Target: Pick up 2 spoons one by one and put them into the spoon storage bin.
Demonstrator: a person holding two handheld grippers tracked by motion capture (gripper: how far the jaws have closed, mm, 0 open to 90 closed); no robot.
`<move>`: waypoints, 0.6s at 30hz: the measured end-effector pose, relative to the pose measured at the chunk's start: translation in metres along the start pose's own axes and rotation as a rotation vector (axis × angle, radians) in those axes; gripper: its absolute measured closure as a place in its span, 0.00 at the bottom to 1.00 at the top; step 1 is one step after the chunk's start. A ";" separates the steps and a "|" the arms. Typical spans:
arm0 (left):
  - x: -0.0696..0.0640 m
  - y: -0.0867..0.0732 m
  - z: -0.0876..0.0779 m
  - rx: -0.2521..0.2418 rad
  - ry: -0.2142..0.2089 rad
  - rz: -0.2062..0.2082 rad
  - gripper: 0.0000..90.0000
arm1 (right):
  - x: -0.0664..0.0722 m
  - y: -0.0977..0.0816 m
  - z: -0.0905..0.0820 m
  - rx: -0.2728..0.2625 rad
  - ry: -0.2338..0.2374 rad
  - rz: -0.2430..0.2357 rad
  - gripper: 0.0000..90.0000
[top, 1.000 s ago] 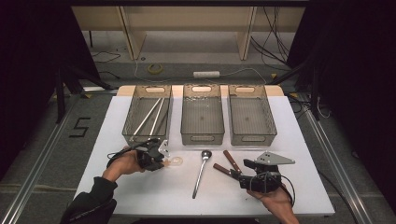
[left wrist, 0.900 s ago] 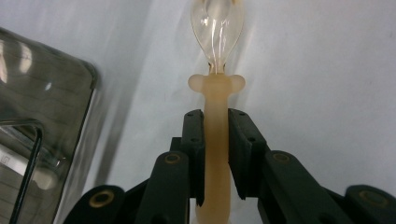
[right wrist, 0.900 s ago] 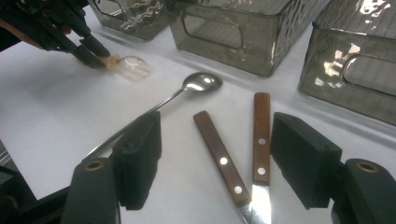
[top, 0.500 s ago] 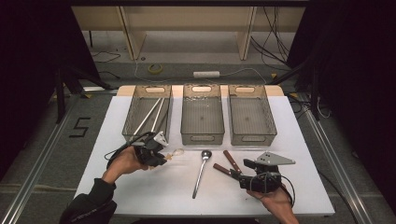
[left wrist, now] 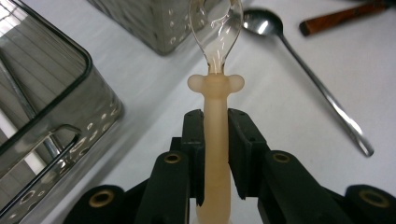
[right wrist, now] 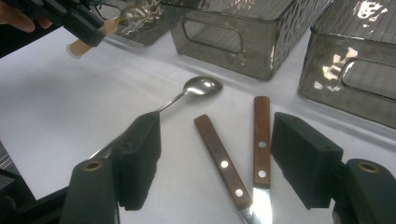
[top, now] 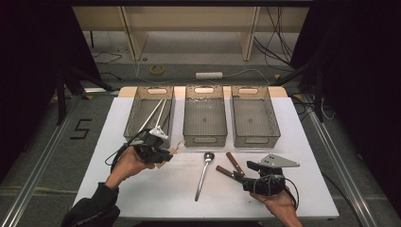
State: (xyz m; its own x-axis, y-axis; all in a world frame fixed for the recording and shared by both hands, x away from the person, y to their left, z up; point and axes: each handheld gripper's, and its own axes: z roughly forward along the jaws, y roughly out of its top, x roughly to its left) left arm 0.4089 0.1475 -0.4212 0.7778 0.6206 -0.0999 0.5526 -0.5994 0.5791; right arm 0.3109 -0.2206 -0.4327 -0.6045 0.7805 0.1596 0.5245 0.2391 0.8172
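**Small clear spoon held by its handle, in front of the left bin**

The left gripper (left wrist: 215,135) pinches the cream handle of a small spoon (left wrist: 215,60); both jaws press flat against the handle's sides. The clear bowl sticks out past the jaw tips, above the table (top: 156,198), just in front of the left bin (top: 150,113) and near the corner of the middle bin (top: 204,118). In the high view the spoon (top: 178,145) pokes out toward the middle bin's front wall, off the table surface.

The spoon looks light and stiff, probably plastic. The bowl is glossy and thin, so it would likely slip or crack if squeezed; the matte handle, below its little collar, is the better place to hold, and that is where the grip sits. Being so light, it needs little force, but the long overhang means a knock against a bin rim could twist it between the jaws.

The right gripper (right wrist: 215,163) rests low on the table with its jaws spread and nothing between the pads. Two wooden-handled knives (right wrist: 243,154) lie between its jaws on the table, untouched. A metal spoon (top: 203,174) lies near them. The left bin already holds some long thin pieces (top: 158,109), too indistinct to name; the middle and right bin (top: 253,118) look empty.
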 end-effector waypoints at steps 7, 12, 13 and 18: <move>-0.001 0.003 -0.004 -0.075 0.013 -0.063 0.85 | 0.000 0.000 0.000 -0.001 -0.001 0.004 0.38; -0.002 0.004 -0.006 -0.104 0.016 -0.073 0.85 | -0.001 0.000 -0.001 -0.004 0.000 0.004 0.38; -0.002 0.005 -0.007 -0.120 0.010 -0.090 0.85 | -0.001 -0.001 0.000 -0.003 -0.002 0.005 0.38; -0.004 0.008 -0.009 -0.141 0.017 -0.100 0.85 | -0.001 -0.001 0.000 -0.003 -0.003 0.009 0.38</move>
State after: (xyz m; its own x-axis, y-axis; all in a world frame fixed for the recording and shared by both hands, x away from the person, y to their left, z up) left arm 0.4074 0.1455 -0.4089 0.7152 0.6826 -0.1500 0.5785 -0.4579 0.6750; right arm 0.3112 -0.2221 -0.4334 -0.5977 0.7845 0.1654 0.5284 0.2303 0.8172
